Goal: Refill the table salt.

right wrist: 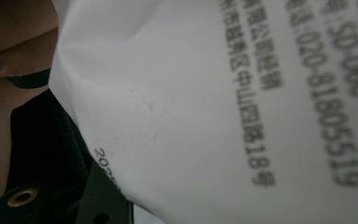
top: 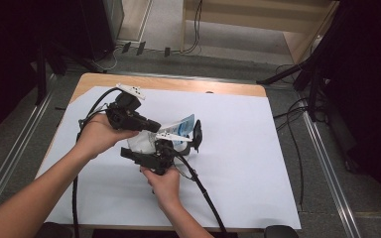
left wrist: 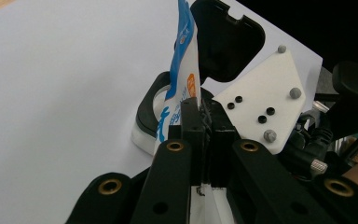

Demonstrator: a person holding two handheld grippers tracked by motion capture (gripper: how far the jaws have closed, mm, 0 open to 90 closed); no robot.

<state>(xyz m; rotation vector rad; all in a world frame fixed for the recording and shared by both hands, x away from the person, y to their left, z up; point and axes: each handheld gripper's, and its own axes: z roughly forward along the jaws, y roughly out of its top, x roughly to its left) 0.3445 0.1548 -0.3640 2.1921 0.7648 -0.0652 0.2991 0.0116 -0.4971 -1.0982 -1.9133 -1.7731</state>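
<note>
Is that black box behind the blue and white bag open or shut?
Open. In the left gripper view the black box's lid stands raised above its base, behind the blue and white bag that the left gripper pinches.

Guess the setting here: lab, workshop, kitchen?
Most likely a lab or data-recording bay, not a kitchen. A small wooden table is covered by a plain white sheet, cables trail over the grey floor, and dark stands flank the table. Both grippers work a white-and-blue pouch.

High view above table, looking down; both gripper views close on shared pouch (left wrist: 182,70)
</note>
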